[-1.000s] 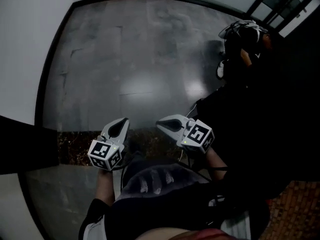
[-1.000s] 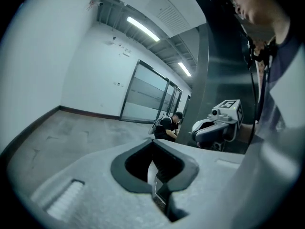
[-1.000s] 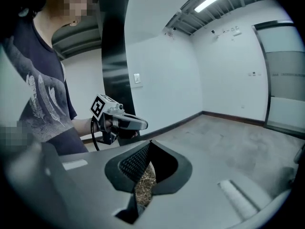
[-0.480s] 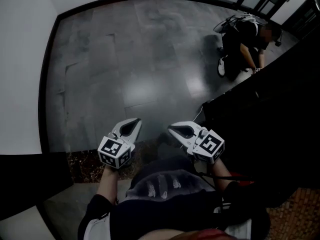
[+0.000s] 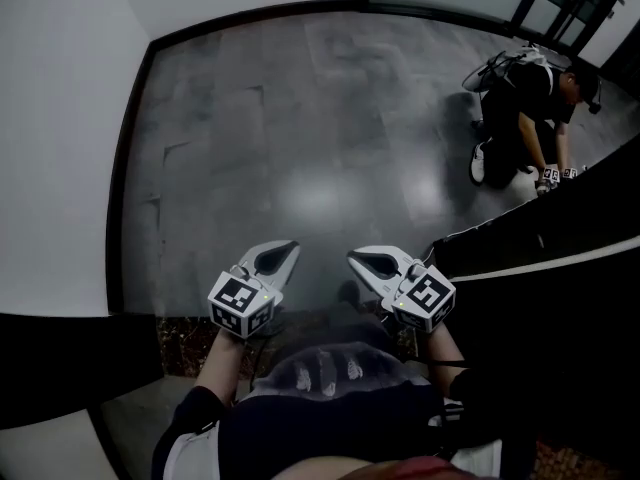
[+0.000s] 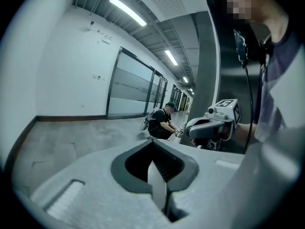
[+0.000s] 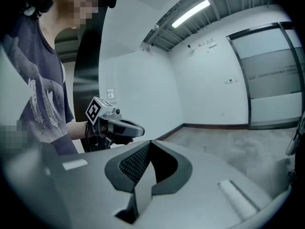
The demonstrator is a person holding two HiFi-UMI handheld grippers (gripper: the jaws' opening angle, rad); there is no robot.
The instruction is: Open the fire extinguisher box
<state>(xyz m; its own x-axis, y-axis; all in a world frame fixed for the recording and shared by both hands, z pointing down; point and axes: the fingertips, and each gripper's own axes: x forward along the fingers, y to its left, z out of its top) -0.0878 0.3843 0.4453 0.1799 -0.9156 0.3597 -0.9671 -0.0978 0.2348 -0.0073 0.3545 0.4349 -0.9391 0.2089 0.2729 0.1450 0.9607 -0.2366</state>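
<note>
Tongs count: two, left tongs [image 5: 287, 249] and right tongs [image 5: 356, 258], side by side above the floor [image 5: 300, 148], apart from each other, tips pointing away from the wearer [image 5: 330, 378].
Left tongs [image 6: 153, 149]: jaws together in their own view, nothing between them.
Right tongs [image 7: 148, 149]: jaws together in their own view, nothing between them.
Marker cubes: two, left cube [image 5: 240, 303] and right cube [image 5: 428, 296], one on each tongs.
Box: not made out in any view; cannot tell where it stands.
Persons: two. The wearer holds the tongs. A second person [image 5: 525, 108] crouches on the floor at far right, well apart from the tongs. The left gripper view also shows this person [image 6: 161, 123]; the right gripper view does not.
Head view only: black skirting [image 5: 130, 168] along a white wall [image 5: 60, 118] at left; dark ledge [image 5: 560, 258] at right, near the right tongs.
Left gripper view only: right tongs [image 6: 190, 129] from the side, grey column [image 6: 206, 70] behind them, glass partition [image 6: 128, 87], three strip lights [image 6: 126, 11].
Right gripper view only: left tongs [image 7: 136, 128] from the side, wearer's printed shirt [image 7: 43, 94], dark panel [image 7: 88, 66], wall plate [image 7: 110, 94], one ceiling light [image 7: 190, 11] whole and a second cut by the top edge.
</note>
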